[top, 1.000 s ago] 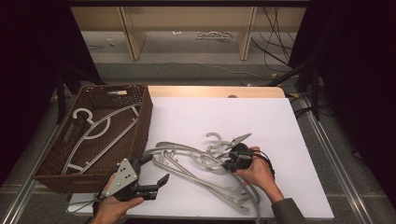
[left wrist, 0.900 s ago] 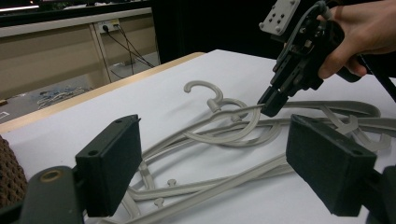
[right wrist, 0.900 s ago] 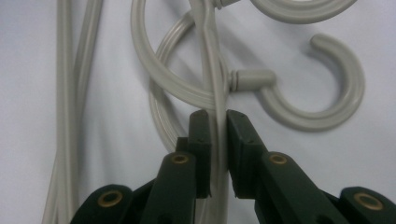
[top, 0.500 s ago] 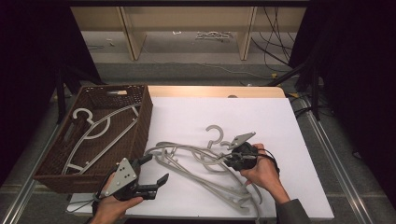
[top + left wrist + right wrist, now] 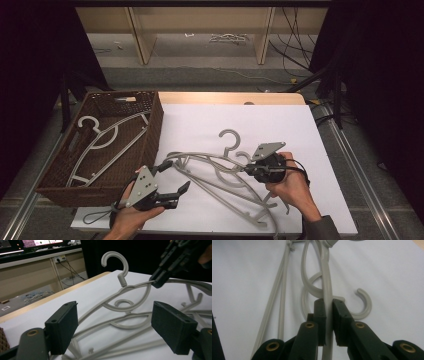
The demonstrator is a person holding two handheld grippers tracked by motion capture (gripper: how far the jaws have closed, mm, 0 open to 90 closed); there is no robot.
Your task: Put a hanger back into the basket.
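Right gripper view: the right gripper clamps its fingers on a grey hanger beside the basket; the left gripper fingers stand apart.

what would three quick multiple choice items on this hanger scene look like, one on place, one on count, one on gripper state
1. Where does the wicker basket sit?
A. at the table's left edge
B. at the table's right edge
C. in the middle of the white sheet

2. How many hangers lie in the basket?
A. none
B. one
C. four

3. How is the right gripper?
A. open above the pile
B. shut on a grey hanger
C. resting in the basket

Answers:
1 A, the high view shows the basket left of the white sheet.
2 B, a single basket hanger lies inside.
3 B, the right gripper view shows its jaws clamped on the grey hanger arm, while the left gripper stands open.
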